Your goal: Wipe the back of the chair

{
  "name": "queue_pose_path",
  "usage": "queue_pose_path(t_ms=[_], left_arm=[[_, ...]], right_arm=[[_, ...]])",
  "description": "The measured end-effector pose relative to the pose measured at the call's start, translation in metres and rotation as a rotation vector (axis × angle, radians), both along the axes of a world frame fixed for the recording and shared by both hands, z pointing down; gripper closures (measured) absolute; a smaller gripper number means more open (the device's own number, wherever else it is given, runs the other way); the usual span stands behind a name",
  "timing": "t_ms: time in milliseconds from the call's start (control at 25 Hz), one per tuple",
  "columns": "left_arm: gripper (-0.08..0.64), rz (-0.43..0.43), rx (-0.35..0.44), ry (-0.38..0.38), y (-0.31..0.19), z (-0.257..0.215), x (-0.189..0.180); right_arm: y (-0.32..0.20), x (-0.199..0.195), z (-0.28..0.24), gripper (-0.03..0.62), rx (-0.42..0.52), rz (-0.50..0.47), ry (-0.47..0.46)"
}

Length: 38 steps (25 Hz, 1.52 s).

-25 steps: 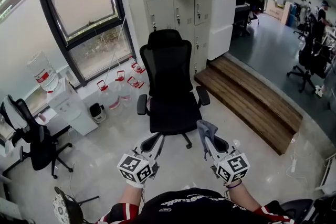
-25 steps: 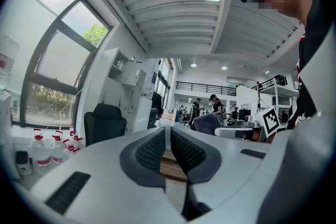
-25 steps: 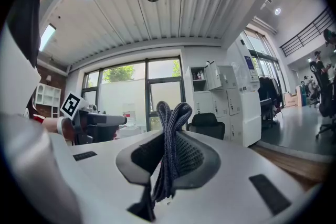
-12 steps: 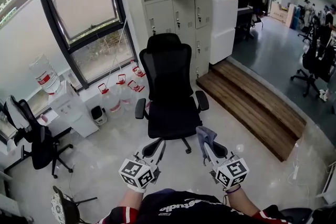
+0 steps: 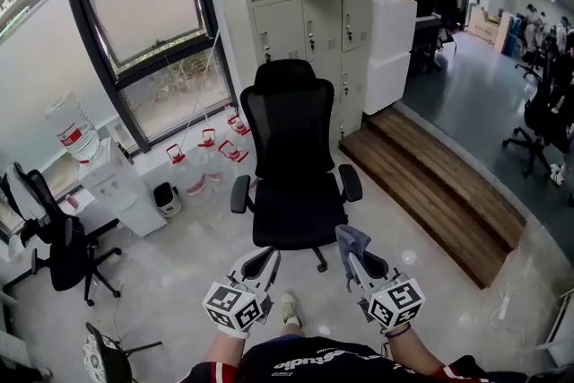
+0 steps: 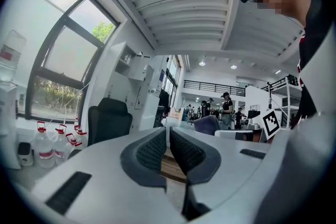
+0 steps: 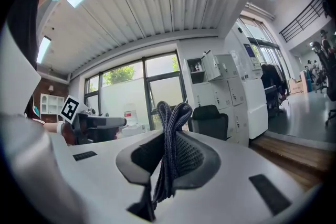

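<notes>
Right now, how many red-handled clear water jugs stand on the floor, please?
4 red-handled clear water jugs, below the window left of the black mesh office chair: one leftmost, one middle, two beside the chair. Others may hide behind it.

Looks like a big office. At 12 o'clock, a black rolling chair (image 5: 291,166) on a shiny grey floor (image 5: 179,256). Right behind it, tall grey lockers (image 5: 318,4). At 11 o'clock, a big window (image 5: 143,13) with water jugs (image 5: 202,159) lined up under it. At 9 o'clock, a white water cooler (image 5: 112,179) beside another black chair (image 5: 58,238). At 2 o'clock, a wooden step (image 5: 435,184), then more desk chairs (image 5: 538,117) in a long open room, with people (image 6: 227,110) far off.
</notes>
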<state>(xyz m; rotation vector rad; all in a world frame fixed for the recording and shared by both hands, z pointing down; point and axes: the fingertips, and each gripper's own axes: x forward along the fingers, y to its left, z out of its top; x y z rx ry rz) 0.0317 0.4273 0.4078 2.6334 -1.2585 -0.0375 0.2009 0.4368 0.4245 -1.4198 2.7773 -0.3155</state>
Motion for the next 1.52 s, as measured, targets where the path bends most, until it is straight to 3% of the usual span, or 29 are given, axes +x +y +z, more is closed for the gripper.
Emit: queue_pose_path(t_ms=[280, 760, 1040, 1520], left_arm=[[0.523, 0.029, -0.008, 0.023, -0.092, 0.010, -0.027], [0.523, 0.054, 0.035, 0.049, -0.256, -0.028, -0.104], [0.523, 0.058, 0.022, 0.083, -0.311, -0.022, -0.141], [0.523, 0.068, -0.015, 0.094, -0.369, -0.001, -0.146]], right_arm=[[-0.096, -0.031, 0.007, 0.523, -0.023, 0.010, 0.023], [-0.261, -0.115, -0.041, 0.523, 0.036, 0.006, 0.020], [-0.309, -0.162, -0.034, 0.523, 0.005, -0.005, 0.026], [-0.370, -0.162, -0.020, 0.523, -0.015, 0.018, 0.040]])
